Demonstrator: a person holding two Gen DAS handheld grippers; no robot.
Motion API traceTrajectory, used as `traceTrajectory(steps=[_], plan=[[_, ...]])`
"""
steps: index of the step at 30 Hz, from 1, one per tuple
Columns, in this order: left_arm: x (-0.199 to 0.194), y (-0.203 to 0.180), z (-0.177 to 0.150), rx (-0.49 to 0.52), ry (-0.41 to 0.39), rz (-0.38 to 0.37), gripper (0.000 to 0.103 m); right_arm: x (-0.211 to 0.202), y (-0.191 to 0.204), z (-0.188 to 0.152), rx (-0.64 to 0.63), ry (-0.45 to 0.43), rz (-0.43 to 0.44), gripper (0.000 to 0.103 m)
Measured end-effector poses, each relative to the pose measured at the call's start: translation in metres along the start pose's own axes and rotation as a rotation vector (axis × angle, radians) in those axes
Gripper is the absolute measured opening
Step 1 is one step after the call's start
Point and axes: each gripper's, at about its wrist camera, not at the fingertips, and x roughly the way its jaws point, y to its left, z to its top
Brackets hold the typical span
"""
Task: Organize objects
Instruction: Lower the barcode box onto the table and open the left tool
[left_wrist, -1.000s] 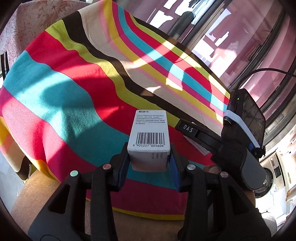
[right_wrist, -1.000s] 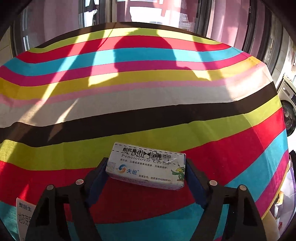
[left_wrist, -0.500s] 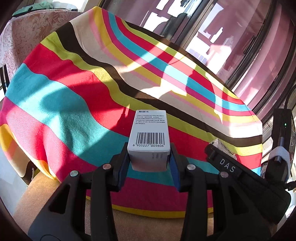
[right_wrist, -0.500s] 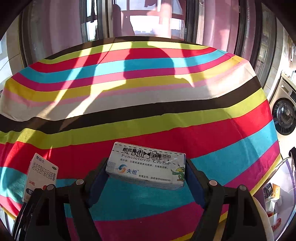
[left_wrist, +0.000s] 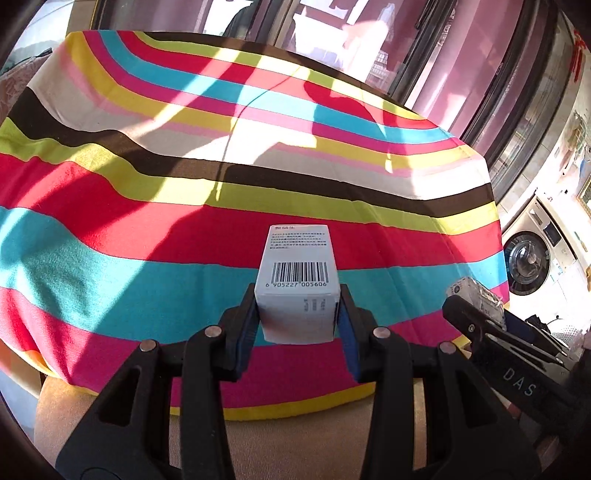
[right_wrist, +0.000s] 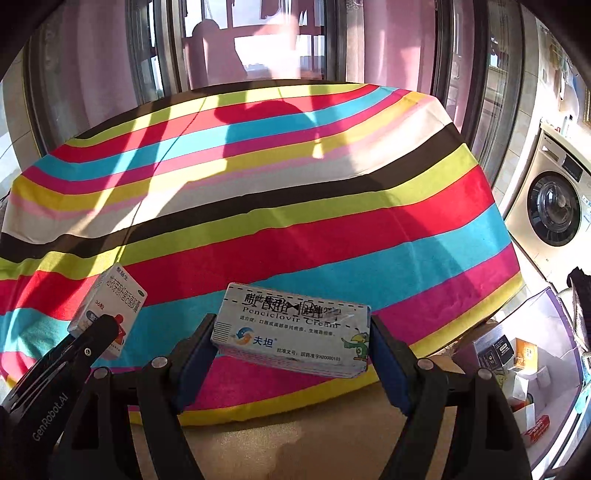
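- Our left gripper (left_wrist: 297, 325) is clamped on a white medicine box (left_wrist: 297, 275), blue pads pressed to its 2 sides, barcode face up.
- Our right gripper (right_wrist: 291, 354) grips a flat Penciclovir cream carton (right_wrist: 291, 332) by its 2 short ends, printed face toward the camera.
- Both boxes are held off the table, above the near edge of the striped tablecloth (left_wrist: 184, 192).
- From the right wrist view we see the white medicine box at lower left, in the other tool's fingers.
- Beyond the table: tall windows (right_wrist: 258, 40).
- At right, a washing machine (right_wrist: 554, 210), and near it a clear bin of small boxes (right_wrist: 517, 362).
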Motion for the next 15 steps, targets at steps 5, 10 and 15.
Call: traceTrajectory(steps=[5, 10, 15], plan=[[0.005, 0.01, 0.007, -0.016, 0.061, 0.153, 0.093, -0.013, -0.036, -0.009, 0.024, 0.009, -0.029, 0.079], [-0.002, 0.036, 0.012, -0.059, 0.063, 0.275, 0.093, -0.018, -0.064, -0.02, 0.057, 0.03, -0.028, 0.079], [-0.003, 0.033, 0.008, -0.001, 0.126, 0.253, 0.096, -0.019, -0.075, -0.026, 0.073, 0.041, -0.008, 0.079]])
